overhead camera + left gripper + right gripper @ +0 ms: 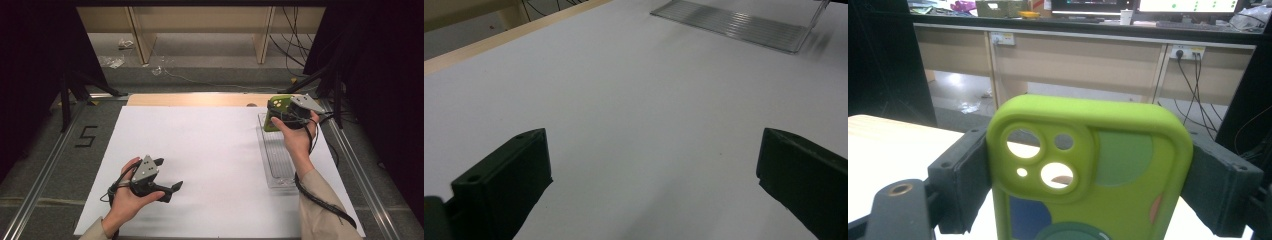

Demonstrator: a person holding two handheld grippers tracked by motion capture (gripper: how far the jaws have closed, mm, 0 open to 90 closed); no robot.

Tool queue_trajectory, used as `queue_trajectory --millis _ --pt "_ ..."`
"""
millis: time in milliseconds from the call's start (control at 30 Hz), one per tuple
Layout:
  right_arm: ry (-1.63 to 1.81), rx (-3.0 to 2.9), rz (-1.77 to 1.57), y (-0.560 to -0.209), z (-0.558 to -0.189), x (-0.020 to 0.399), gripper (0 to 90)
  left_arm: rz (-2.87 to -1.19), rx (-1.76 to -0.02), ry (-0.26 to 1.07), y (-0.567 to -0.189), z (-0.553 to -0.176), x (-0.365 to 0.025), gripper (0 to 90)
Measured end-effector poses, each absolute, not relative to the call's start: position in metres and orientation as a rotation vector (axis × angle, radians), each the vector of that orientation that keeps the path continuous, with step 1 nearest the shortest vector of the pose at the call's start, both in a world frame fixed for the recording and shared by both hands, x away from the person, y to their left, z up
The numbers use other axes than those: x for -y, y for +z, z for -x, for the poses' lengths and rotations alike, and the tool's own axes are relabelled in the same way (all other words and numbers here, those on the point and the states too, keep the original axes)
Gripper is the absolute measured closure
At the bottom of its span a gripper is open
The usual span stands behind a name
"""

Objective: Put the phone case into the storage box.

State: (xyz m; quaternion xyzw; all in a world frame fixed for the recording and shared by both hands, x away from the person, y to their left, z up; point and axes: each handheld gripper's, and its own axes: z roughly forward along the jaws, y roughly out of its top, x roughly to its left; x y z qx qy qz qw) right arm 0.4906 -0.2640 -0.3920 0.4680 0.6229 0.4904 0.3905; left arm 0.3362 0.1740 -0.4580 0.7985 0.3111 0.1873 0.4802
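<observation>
While your right hand-held gripper point(278, 116) grasps the green phone case point(1088, 170) by its two long edges at the upper right of the frame, above the far end of the clear tray point(276, 165), keep the squeeze even so the soft shell does not bow. Lower it flat into the tray. It is lime green with camera cut-outs and coloured patches. Your left hand-held gripper point(167, 175) rests released, empty, at lower left on the worktop point(200, 145).
</observation>
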Motion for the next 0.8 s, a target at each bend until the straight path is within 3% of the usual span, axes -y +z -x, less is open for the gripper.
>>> queue_trajectory --millis 800 --pt "1.227 -1.599 -1.195 -0.3982 -0.5009 0.2616 16.9 -1.949 -0.757 0.457 -0.458 -0.3359 -0.1739 0.5"
